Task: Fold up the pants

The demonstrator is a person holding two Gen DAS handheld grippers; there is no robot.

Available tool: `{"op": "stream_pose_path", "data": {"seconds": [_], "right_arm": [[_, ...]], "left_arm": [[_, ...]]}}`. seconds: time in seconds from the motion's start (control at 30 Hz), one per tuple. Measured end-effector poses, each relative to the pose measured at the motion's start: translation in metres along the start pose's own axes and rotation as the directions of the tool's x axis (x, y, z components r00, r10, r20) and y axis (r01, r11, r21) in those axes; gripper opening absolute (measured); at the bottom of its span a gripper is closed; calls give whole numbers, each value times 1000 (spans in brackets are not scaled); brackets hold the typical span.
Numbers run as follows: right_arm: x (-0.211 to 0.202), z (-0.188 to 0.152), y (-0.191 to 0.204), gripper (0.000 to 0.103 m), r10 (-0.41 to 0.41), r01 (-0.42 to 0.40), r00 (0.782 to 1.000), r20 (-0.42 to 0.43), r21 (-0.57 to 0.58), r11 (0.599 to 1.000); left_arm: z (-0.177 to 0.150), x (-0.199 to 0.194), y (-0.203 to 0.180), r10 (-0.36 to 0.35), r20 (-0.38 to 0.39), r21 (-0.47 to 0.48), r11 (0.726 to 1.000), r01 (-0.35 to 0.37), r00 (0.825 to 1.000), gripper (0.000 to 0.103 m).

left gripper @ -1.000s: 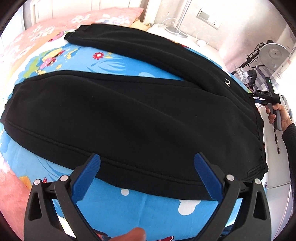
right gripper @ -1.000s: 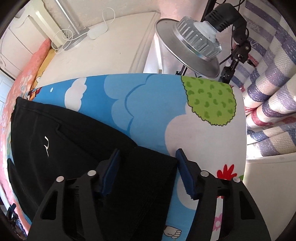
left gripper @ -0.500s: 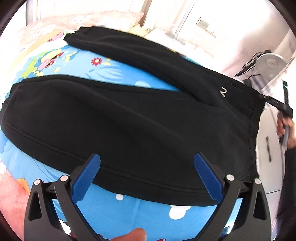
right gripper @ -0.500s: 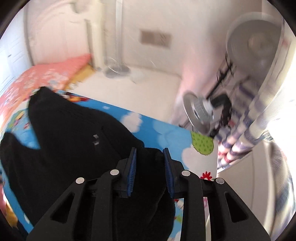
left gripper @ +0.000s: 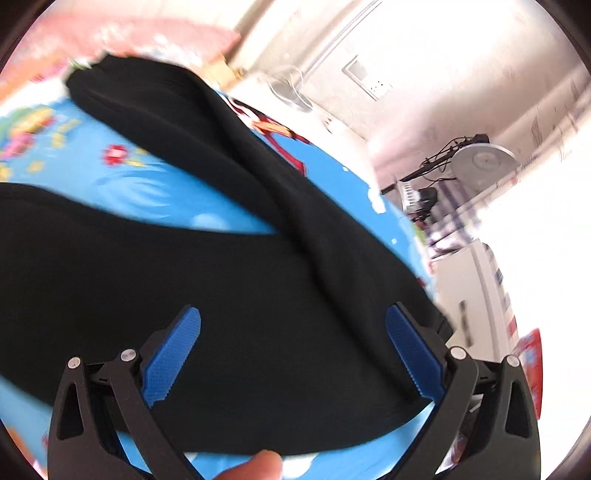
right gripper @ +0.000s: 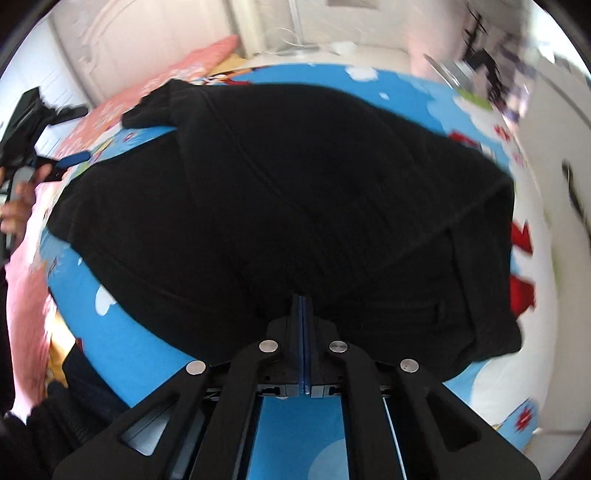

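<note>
Black pants (left gripper: 221,295) lie on a blue cartoon bedsheet (left gripper: 147,184), the far leg stretching toward the pillow. My left gripper (left gripper: 293,314) hovers open just above the near leg and hip, with cloth showing between its blue pads (left gripper: 173,354). In the right wrist view the pants (right gripper: 295,166) fill the middle, bunched, with folds running into my right gripper (right gripper: 303,299). That gripper is shut on the pants' edge, its pads pressed together. The left gripper (right gripper: 70,160) shows small at the far left of that view, held by a hand (right gripper: 18,206).
A pink pillow (left gripper: 147,33) lies at the head of the bed. A round lamp reflector on a stand (left gripper: 480,162) and a white cabinet (left gripper: 465,288) stand beyond the bed's right side. A dark sleeve (right gripper: 55,406) is at the lower left.
The right gripper closed on the waistband edge and swept across the bed, dragging that side of the pants over the other; the white logo is hidden. The left gripper moved further over the pants and tilted up.
</note>
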State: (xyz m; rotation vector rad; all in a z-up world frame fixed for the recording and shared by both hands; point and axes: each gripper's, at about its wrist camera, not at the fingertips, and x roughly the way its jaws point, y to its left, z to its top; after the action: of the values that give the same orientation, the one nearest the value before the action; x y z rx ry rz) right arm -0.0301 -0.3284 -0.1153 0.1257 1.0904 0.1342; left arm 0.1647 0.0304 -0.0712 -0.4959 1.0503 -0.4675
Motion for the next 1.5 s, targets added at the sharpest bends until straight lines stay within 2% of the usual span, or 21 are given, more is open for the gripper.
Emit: {"op": "stream_pose_path", "data": {"seconds": [0.27,0.43,0.57,0.63,0.73,0.8,0.87,0.9,0.93,0.97,1.0,1.03,1.07,1.1,1.13,1.17,1.23,1.27,1.33,1.43,1.5], "right_arm": [[-8,-3,-20,5,44,-43,999,-2,217,975],[-22,-16,-33,5,97,-95,995,13,366,926],[-27,-25,-35,5,201,-192,979,32,474,859],[-23,-25,-36,5,260,-245,964,45,520,818],[-18,-19,-28,5,239,-228,970,44,506,832],[-20,-18,-21,5,260,-278,960,107,499,821],[-33,-11,1,5,78,-124,988,133,388,913],[-41,-8,14,7,-65,5,983,170,334,943],[-45,-5,30,13,-228,168,953,201,276,946],[-44,-3,40,32,-245,199,947,208,220,955],[-43,-3,43,95,-202,157,957,208,213,964],[-41,-2,40,94,-124,73,970,210,237,969],[-38,-1,39,99,-94,41,974,205,252,967],[-35,1,40,98,-83,33,978,192,252,967],[-32,2,36,91,-38,-13,982,183,273,962],[-28,2,32,76,-15,-31,988,155,287,957],[-18,2,29,77,8,-47,993,119,326,944],[-12,2,23,83,39,-74,994,101,371,926],[-6,-6,14,85,98,-124,992,83,437,891],[-2,-5,8,82,133,-155,988,80,479,864],[-1,-4,2,75,120,-150,988,92,500,853]], "left_arm": [[77,106,11,-24,-133,-162,987,2,991,66],[84,142,1,-46,-199,-174,985,11,979,55],[80,153,-4,-24,-224,-152,988,-11,974,24],[79,149,1,-45,-222,-168,986,7,974,20],[77,143,5,-63,-220,-177,984,24,973,19],[76,141,4,-64,-218,-164,986,28,974,19],[74,139,4,-67,-216,-158,987,33,974,19],[73,138,5,-69,-215,-157,987,35,974,19],[73,138,6,-70,-215,-155,987,37,974,19],[73,138,6,-71,-213,-156,987,38,974,19],[72,136,8,-72,-212,-156,987,39,975,19],[72,136,7,-71,-211,-153,987,38,975,19],[72,136,6,-69,-209,-148,988,38,975,19],[72,136,6,-69,-209,-146,989,38,976,19],[72,136,6,-69,-209,-145,989,39,975,19],[73,137,6,-70,-211,-145,989,40,975,19],[72,136,6,-69,-209,-141,989,40,975,19],[73,137,5,-67,-210,-136,990,38,975,19],[73,137,3,-63,-208,-127,991,37,976,16],[75,136,2,-68,-205,-121,992,44,976,12],[76,134,1,-78,-199,-122,991,55,977,11]]}}
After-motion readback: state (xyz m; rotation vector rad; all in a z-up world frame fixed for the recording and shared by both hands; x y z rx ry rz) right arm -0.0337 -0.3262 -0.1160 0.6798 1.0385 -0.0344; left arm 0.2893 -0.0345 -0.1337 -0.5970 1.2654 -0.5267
